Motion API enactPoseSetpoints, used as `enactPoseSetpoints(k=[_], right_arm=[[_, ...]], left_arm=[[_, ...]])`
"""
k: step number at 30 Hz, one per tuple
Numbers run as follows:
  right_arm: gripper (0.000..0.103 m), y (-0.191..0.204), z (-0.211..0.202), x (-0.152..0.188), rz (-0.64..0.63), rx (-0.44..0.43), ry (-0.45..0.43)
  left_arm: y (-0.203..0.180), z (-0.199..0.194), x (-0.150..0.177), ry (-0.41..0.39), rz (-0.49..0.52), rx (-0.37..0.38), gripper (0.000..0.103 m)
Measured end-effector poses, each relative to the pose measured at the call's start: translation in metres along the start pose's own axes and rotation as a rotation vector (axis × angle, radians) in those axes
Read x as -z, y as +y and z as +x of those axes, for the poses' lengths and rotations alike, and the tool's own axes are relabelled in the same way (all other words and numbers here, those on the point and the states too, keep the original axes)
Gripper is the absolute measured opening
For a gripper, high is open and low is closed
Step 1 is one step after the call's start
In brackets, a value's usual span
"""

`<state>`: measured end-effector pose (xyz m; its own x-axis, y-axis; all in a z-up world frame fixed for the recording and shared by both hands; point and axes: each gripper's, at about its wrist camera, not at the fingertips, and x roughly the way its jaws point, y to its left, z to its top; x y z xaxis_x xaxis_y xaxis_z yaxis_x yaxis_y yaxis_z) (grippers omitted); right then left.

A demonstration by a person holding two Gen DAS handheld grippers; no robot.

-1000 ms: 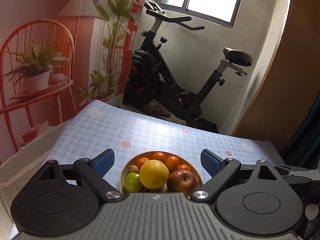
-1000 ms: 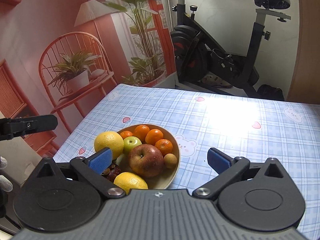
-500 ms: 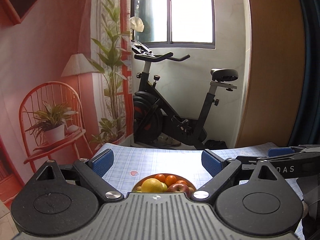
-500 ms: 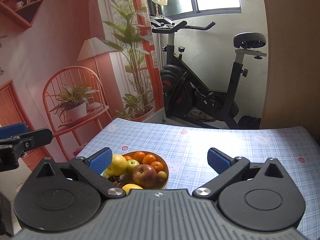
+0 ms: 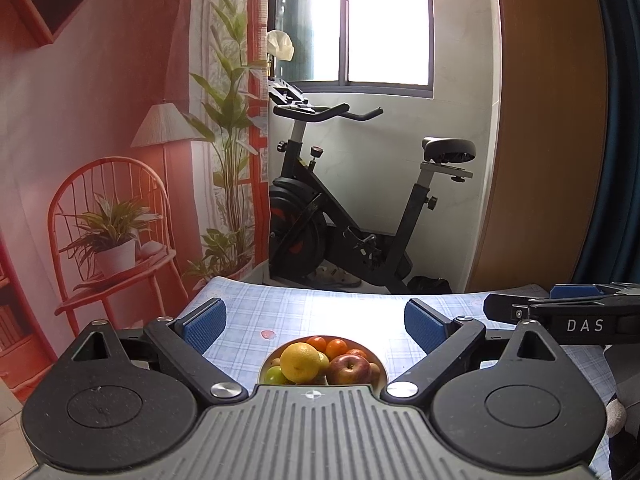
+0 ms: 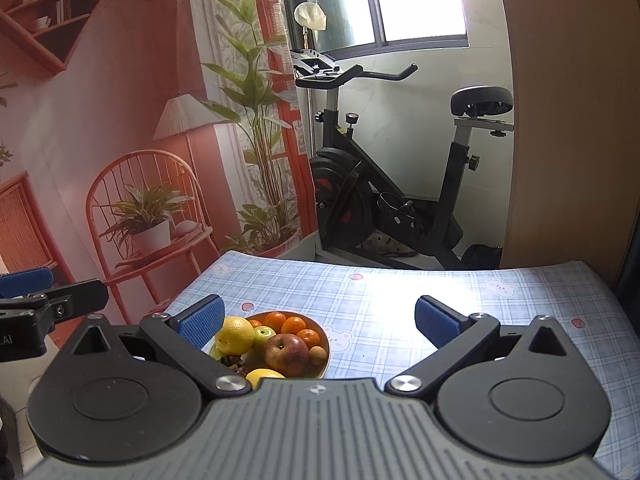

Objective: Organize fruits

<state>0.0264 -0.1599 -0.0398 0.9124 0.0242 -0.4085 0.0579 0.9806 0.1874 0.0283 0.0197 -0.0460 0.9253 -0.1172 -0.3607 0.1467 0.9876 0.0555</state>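
Left wrist view shows the left gripper (image 5: pixel 316 322) with its blue pads spread wide and nothing between them, held above a bowl (image 5: pixel 380 364) of fruit on the checked tablecloth (image 5: pixel 280 312). A yellow citrus (image 5: pixel 299 361) and a red apple (image 5: pixel 349 369) sit at the front of the pile, with small oranges (image 5: pixel 336 348) behind. From the right wrist view, the right gripper (image 6: pixel 318 318) is also spread wide and empty; the bowl lies low and to the left, just beside its left pad. An exercise bike (image 6: pixel 384 200) stands beyond the table.
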Motion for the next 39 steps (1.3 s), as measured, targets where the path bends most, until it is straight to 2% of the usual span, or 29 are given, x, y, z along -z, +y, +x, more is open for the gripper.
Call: enactPoseSetpoints(k=[9,16,39], right_arm=[[0.103,0.003,-0.010,0.000,-0.011,-0.007,-0.016],[0.103,0.000,-0.012,0.000,-0.011,-0.007,-0.019],[0.103,0.001,-0.015,-0.001,-0.023,-0.008,-0.010]], left_arm=[[-0.001,-0.012,0.000,-0.033,0.003,0.003,0.097],[0.002,-0.016,0.001,-0.022,-0.024,0.034,0.097],[-0.006,-0.025,0.003,-0.043,-0.005,0.013,0.097]])
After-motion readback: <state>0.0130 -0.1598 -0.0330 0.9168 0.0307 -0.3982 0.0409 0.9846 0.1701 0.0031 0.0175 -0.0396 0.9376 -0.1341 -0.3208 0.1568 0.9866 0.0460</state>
